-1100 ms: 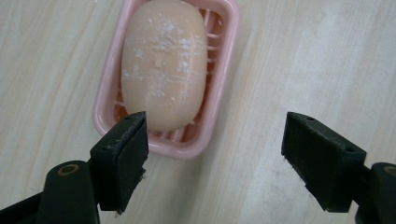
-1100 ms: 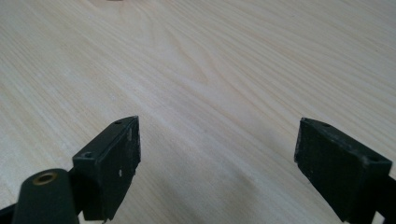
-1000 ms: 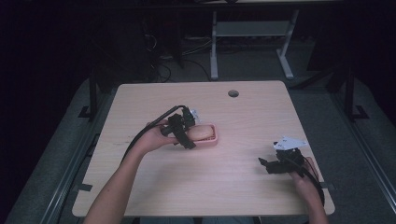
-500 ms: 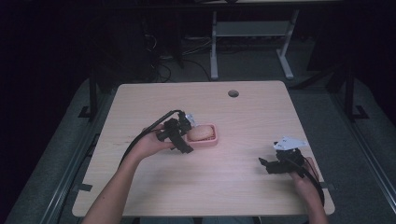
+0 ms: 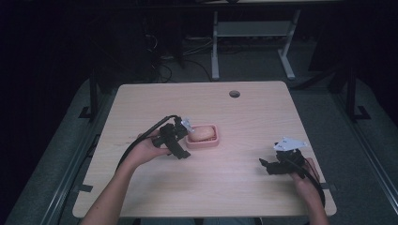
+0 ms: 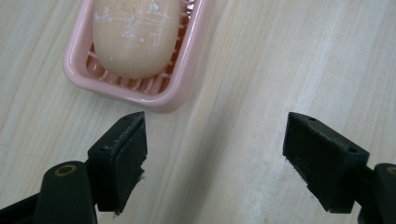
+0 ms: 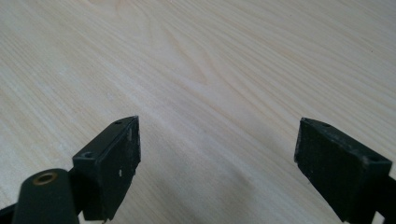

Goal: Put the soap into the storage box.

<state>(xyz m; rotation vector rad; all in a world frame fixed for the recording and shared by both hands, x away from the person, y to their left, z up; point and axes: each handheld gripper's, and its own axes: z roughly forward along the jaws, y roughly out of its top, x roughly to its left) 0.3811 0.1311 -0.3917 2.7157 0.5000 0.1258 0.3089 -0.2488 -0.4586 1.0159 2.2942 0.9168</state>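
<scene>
The high view was dim, with near-black surroundings beyond the evenly lit table. Both gripper views were bright, sharp and shadowed softly; no glare appeared.

So there's a soap sitting in a soap dish around the middle of the table, a bit left of center. The left gripper is just left of the dish, right by its near-left corner. The right gripper is way over near the table's near right corner. A round hole sits at the far edge, right of center.
</scene>
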